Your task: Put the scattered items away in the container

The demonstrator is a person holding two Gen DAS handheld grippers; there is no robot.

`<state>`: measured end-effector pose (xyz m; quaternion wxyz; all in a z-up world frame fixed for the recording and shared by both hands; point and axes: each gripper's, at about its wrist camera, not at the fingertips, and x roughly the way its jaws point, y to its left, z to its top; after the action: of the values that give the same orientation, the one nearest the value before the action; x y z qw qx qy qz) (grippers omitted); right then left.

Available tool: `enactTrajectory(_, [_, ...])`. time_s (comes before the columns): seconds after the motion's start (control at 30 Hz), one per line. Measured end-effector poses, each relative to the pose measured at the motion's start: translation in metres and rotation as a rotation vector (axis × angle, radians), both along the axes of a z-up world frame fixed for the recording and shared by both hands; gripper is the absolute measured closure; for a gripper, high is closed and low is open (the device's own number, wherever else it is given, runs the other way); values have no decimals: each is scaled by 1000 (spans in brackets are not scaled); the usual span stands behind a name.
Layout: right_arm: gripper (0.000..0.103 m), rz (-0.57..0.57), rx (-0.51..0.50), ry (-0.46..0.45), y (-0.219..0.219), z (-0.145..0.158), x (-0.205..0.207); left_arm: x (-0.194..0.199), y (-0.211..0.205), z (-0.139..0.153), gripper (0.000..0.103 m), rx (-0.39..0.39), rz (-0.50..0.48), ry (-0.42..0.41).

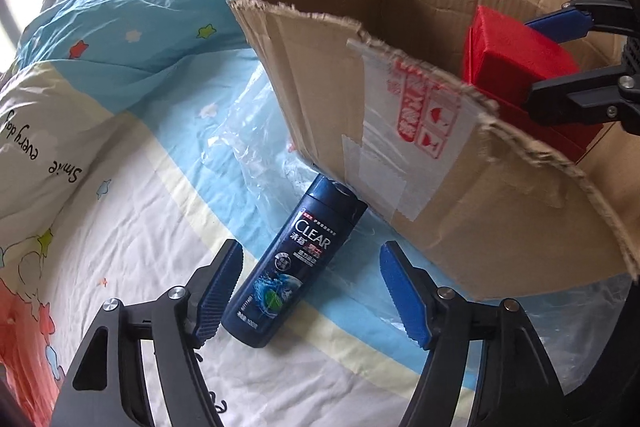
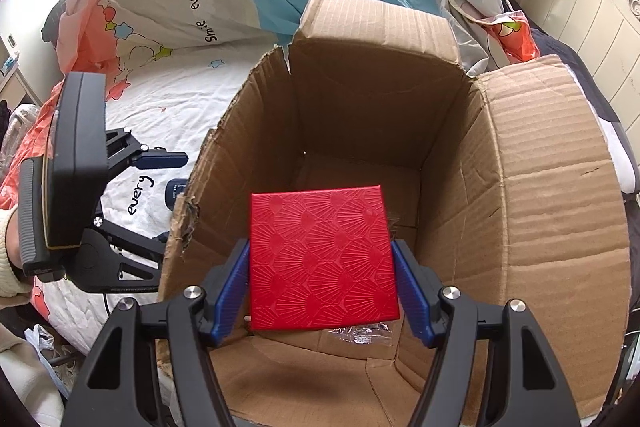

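While the left gripper (image 1: 310, 291) stands wide over the bedsheet (image 1: 132, 219), nothing is pressed between its pads; the dark blue shampoo bottle (image 1: 294, 263) lies flat between the jaws, nearer the left pad, cap end toward the foot of the cardboard box (image 1: 420, 163). A crinkled clear plastic sheet (image 1: 248, 143) lies under and beside it. Judgement: rigid plastic, smooth and likely slippery, moderate weight if full, not fragile. Best hold is across the flat body at mid-height, over the label, pads square to the broad sides; a grip at the tapered cap end would tend to squirt out.

Further right, the box sits on the bed, flaps up, torn front edge, interior mostly bare apart from a scrap of clear film on the floor.

Right gripper (image 2: 322, 287) is closed on the red gift box (image 2: 322, 259), pads on two opposite side walls, holding it above the box floor, inside the opening. Judgement: light, stiff card, embossed lid giving some friction; lid may be separate, so squeeze gently.
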<state>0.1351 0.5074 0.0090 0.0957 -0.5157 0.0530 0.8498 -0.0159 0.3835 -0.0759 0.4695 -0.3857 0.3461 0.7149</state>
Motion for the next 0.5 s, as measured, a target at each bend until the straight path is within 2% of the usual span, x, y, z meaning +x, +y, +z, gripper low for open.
enactTrajectory(0.3, [39,14,9,-23,7,-8,-7,-15,15,-18,29,3,-64,-45])
enactTrajectory(0.43, [39,27,17,-30,9,-8,-9,-21,21,-33,30,-33,-84,-86])
enactTrajectory(0.5, [39,30,21,-31,11,-8,-10,-20,20,-41,35,-54,-99,-97])
